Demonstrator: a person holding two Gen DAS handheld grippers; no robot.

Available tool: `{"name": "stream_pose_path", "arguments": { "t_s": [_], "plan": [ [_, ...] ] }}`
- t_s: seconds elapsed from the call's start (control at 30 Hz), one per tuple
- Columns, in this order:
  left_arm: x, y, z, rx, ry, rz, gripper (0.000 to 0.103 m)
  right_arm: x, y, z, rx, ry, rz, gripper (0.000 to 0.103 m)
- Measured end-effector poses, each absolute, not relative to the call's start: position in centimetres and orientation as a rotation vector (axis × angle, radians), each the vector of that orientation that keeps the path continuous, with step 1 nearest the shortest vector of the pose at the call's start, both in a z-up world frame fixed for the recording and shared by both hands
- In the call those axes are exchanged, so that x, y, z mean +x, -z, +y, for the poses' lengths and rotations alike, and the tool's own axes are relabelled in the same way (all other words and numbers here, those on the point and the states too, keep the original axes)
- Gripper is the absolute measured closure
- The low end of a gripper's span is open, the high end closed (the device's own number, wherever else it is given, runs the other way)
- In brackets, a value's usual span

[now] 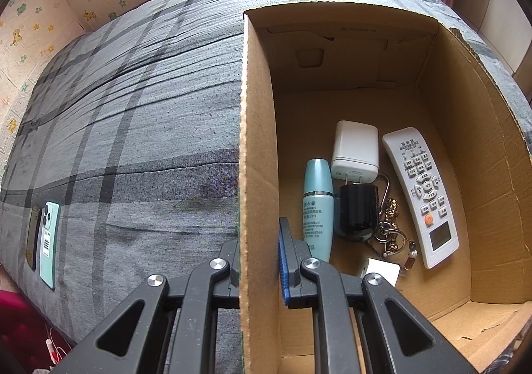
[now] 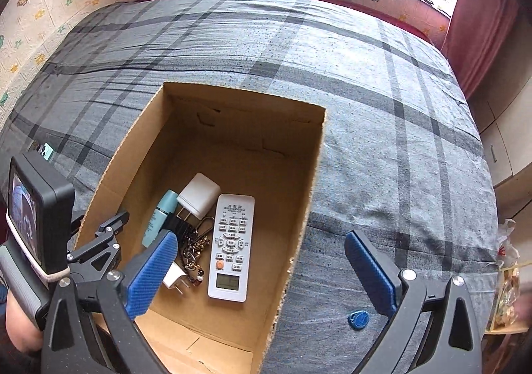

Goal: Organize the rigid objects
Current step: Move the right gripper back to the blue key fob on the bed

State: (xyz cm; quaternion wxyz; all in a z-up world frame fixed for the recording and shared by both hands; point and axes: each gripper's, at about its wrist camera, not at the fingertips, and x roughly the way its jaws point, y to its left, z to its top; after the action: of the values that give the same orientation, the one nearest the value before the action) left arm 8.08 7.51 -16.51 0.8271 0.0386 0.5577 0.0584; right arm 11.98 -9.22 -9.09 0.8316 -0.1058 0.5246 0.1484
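An open cardboard box stands on the plaid bed. My left gripper is shut on its left wall, one blue pad inside, the other finger hidden outside. On the box floor lie a white remote, a white charger, a teal bottle, a black cylinder, a keychain and a small white plug. My right gripper hangs open over the box's right wall with nothing between its fingers. A blue key fob lies on the bed just right of the box.
Two phones, a mint one and a dark one, lie at the bed's left edge. A bag of snacks sits on a stand to the right of the bed. Wallpapered walls and a red curtain border the bed.
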Motion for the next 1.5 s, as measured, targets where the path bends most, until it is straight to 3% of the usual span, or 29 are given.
{"name": "stream_pose_path", "arguments": {
  "t_s": [0.63, 1.5],
  "plan": [
    [8.0, 16.5, 7.6, 0.077, -0.123, 1.184, 0.088, 10.8, 8.1, -18.8, -0.134, -0.153, 1.096, 0.0],
    [8.1, 16.5, 7.5, 0.082, -0.128, 1.185, 0.088, 9.4, 21.7, -25.7, -0.005, -0.009, 1.295, 0.001]
  ]
}}
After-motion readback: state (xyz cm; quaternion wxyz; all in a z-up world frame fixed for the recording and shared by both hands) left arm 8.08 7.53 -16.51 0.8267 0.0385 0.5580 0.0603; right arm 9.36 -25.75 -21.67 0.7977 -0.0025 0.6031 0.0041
